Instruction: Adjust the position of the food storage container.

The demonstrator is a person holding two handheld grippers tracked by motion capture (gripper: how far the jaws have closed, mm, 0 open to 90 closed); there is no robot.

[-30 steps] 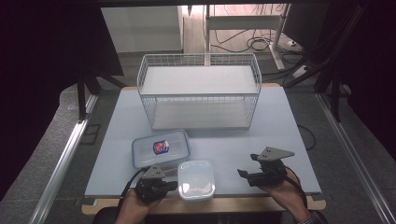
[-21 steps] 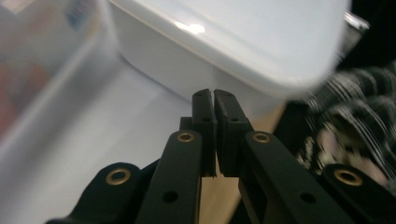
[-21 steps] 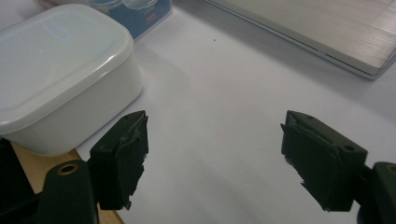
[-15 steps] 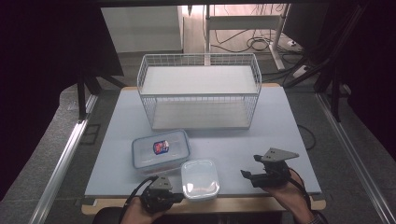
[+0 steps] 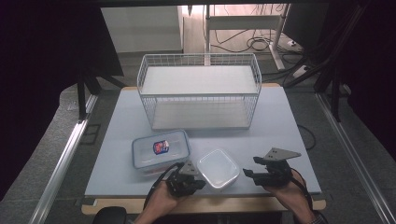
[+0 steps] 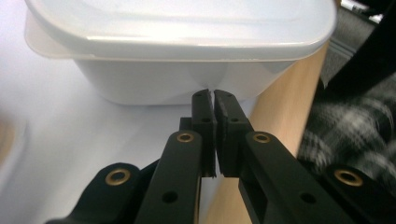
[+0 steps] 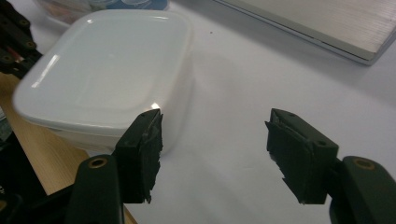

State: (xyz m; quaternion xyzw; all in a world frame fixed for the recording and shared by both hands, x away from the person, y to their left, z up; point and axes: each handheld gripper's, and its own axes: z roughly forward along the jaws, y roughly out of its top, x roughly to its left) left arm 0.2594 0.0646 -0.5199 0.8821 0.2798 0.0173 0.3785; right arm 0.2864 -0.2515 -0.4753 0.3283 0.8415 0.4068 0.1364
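Observation:
A white lidded container sits near the table's front edge, seen close up in the left gripper view and the right gripper view. My left gripper lies just left of it, jaws shut with nothing between them; their tips meet the container's side wall. My right gripper is to the container's right and open. Its jaws have just been closing, with only bare table between them. One of its pads stands beside the container's corner.
A clear box with a blue-rimmed lid and a red and blue label lies behind the left gripper. A white wire basket stands at the back of the pale table. The table's wooden front edge runs close by the container.
My left gripper has swung right, up against the white container, which now sits further right. The right gripper's jaws stand narrower; that hand has stayed where it was.

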